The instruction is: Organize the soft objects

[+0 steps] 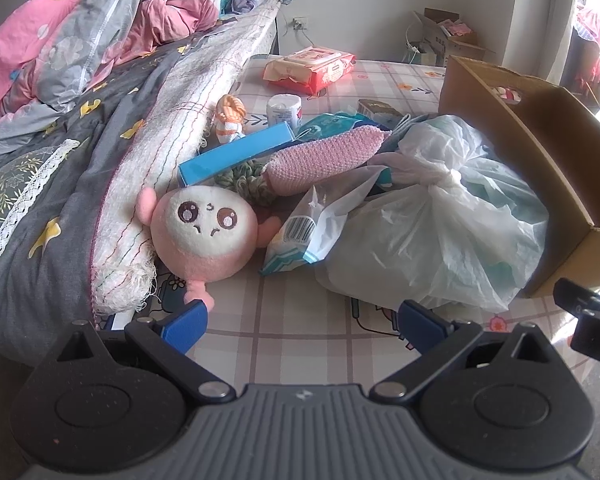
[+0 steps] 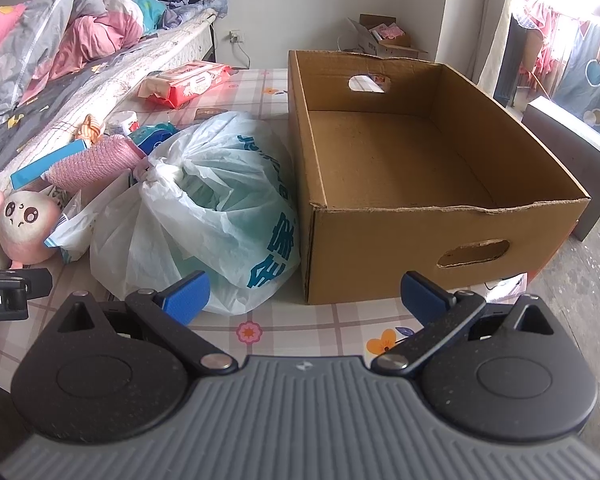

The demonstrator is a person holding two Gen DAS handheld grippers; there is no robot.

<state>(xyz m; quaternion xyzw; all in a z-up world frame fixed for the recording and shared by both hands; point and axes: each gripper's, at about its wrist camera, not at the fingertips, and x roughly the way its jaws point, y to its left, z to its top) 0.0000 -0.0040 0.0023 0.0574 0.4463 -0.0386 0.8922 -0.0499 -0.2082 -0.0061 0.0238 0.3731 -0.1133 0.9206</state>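
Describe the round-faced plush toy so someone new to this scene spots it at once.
Start at the grey bedding hanging off the bed on the left. At its frayed white edge, on the checked mat, lies the plush toy, left of the tied white plastic bag. It alone has a face: cream, round, big brown eyes, pink ears and limbs.

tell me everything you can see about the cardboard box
The cardboard box is plain brown corrugated card, open-topped and empty, standing upright on the checked mat. Each short wall has an oval handhole; the near rim is roughly torn. The tied plastic bag presses against its left side. Neither hand-held gripper touches it.
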